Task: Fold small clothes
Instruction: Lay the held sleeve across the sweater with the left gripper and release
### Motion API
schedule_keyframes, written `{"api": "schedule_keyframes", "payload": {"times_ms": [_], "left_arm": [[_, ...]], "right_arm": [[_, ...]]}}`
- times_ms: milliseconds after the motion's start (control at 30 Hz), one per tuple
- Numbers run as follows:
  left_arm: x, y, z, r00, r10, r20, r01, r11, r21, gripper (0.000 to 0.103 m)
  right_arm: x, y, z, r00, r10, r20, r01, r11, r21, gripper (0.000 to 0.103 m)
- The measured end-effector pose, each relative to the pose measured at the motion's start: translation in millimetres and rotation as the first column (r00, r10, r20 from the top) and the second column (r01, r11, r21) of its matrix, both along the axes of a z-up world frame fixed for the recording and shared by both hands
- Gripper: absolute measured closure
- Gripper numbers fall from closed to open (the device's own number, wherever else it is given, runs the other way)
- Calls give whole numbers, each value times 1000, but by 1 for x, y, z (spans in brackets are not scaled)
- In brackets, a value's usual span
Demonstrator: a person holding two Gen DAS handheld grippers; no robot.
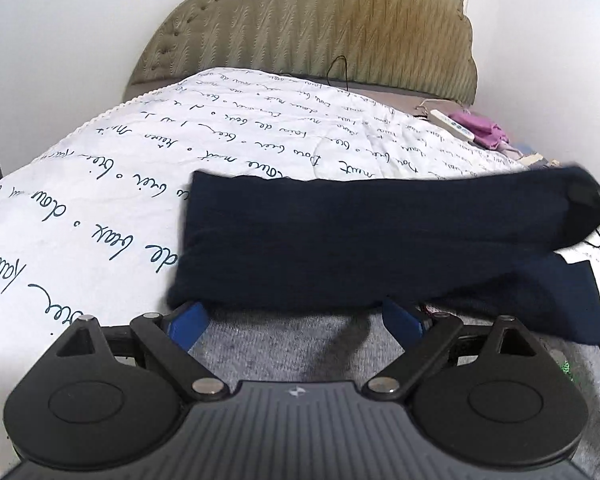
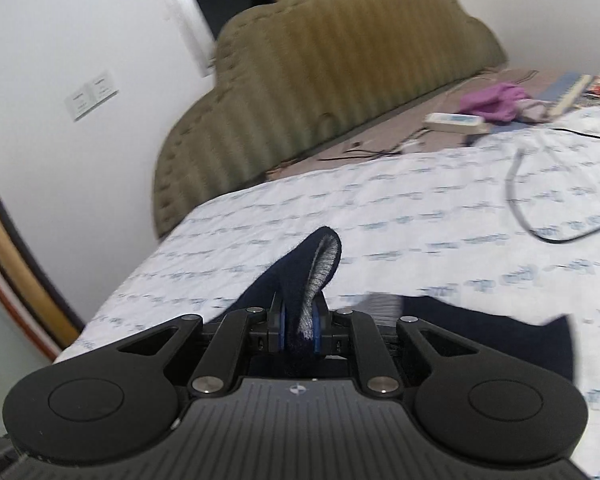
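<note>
Right tongs (image 2: pixel 300 330): blue pads pressed together on a fold of the navy garment (image 2: pixel 300 280); the pinched edge, its grey inner face showing, stands up past the fingertips, and the rest trails down to the right of the tongs.

Left tongs (image 1: pixel 296 316): blue fingers (image 1: pixel 188 320) spread wide, nothing between them; their tips are hidden under the navy cloth, which stretches across just ahead of them.

Grey garment (image 1: pixel 284 340): flat beneath the left tongs.

Bed quilt (image 1: pixel 100 184): white with script print, under both garments.

Olive headboard (image 1: pixel 312 28): well beyond both tongs.

White remote (image 2: pixel 454 120) and purple cloth (image 2: pixel 496 102): far right, by the headboard. Black cable (image 2: pixel 540 232): right of the right tongs.
</note>
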State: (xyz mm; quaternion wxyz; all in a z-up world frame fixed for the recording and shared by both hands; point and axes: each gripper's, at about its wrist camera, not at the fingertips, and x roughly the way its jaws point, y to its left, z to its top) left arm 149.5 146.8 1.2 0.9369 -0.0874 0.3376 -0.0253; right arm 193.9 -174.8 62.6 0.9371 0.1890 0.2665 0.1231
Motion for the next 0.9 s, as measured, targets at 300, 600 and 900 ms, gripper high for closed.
{"api": "schedule_keyframes", "payload": {"times_ms": [300,600,900], "left_arm": [[-9,-7,-3,1000,-20,-7,21,999,29,9],[-19,-5,2,999,-21,-45,21,1000,4,9],[-28,-17,26,998,-55,20,55,998,7,9]], "right_arm": [[-25,-56,-46,989,-100,-104,104,994,28,87],[-32,-70,-71,974,-115,-197,121,992,19,77],[-55,-56,-46,983,-174,-55,166,978,-126,67]]}}
